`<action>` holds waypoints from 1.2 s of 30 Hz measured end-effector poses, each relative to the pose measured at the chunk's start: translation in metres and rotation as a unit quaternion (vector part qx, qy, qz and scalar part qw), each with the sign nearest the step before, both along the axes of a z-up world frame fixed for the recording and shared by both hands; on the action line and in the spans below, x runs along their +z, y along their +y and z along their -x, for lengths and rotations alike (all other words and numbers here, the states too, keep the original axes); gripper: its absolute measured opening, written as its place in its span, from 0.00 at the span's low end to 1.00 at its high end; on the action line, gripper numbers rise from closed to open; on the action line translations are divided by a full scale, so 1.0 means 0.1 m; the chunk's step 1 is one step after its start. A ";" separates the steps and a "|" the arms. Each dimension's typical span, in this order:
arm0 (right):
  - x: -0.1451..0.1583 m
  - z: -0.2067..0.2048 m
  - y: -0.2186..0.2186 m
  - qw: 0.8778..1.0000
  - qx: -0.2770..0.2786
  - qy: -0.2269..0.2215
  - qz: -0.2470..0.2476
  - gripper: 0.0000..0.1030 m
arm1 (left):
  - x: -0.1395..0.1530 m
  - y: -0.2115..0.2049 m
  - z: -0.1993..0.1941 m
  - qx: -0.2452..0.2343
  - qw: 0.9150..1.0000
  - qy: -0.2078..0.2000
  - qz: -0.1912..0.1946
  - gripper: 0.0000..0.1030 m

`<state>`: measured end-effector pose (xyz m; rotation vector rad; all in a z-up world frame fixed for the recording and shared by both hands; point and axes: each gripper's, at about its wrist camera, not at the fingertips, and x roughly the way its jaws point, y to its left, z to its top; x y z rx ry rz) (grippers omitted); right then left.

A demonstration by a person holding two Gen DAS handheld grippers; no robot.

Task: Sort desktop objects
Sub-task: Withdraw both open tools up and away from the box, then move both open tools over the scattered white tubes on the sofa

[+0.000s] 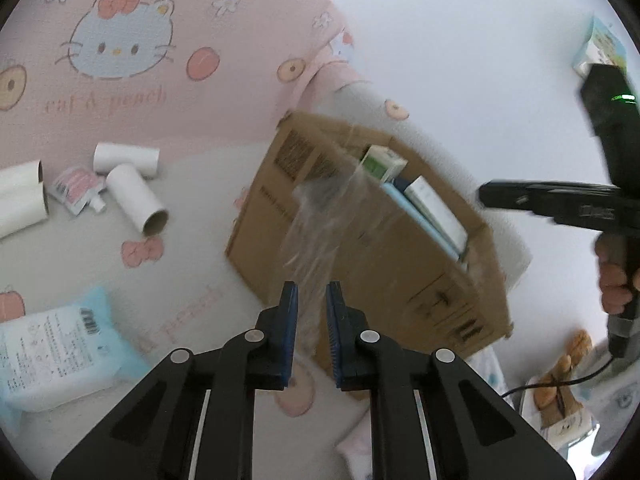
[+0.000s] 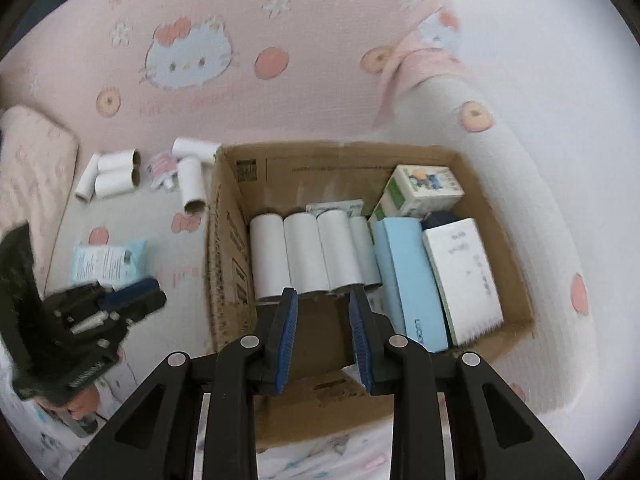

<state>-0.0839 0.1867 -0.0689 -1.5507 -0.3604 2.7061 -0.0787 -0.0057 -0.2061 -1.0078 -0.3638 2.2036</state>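
Note:
My left gripper (image 1: pixel 312 290) is shut on a clear plastic wrapper (image 1: pixel 320 216) that stretches forward over the near side of the cardboard box (image 1: pixel 384 276). My right gripper (image 2: pixel 324 296) hangs above the box (image 2: pixel 340 150), its pads apart with nothing between them. Inside the box lie several white rolls (image 2: pixel 304 256), a light blue box (image 2: pixel 412 280), a white box (image 2: pixel 464 276) and a green and white carton (image 2: pixel 420 192). Paper tubes (image 1: pixel 136 196), a pink pouch (image 1: pixel 76 188) and a blue wipes pack (image 1: pixel 52 352) lie on the mat to the left.
A pink cartoon-cat mat (image 1: pixel 120 80) covers the floor and rises as a padded wall behind the box. A hand (image 1: pixel 612 284) holds the right gripper at the right edge. A plush toy (image 1: pixel 560 368) lies at lower right. A pillow (image 2: pixel 32 168) sits at far left.

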 end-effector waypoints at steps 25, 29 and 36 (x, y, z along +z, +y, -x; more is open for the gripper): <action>-0.29 -0.18 -1.21 0.978 0.124 0.167 -0.002 0.55 | -0.23 -0.58 0.57 0.064 0.995 -0.073 -0.024 0.53; -0.42 -0.01 -1.27 0.978 0.136 0.152 0.044 0.55 | -0.30 -0.77 0.69 0.100 0.989 -0.096 -0.055 0.58; -0.62 0.17 -1.28 0.980 0.112 0.138 0.093 0.57 | -0.53 -1.11 0.83 0.146 0.965 -0.158 -0.153 0.59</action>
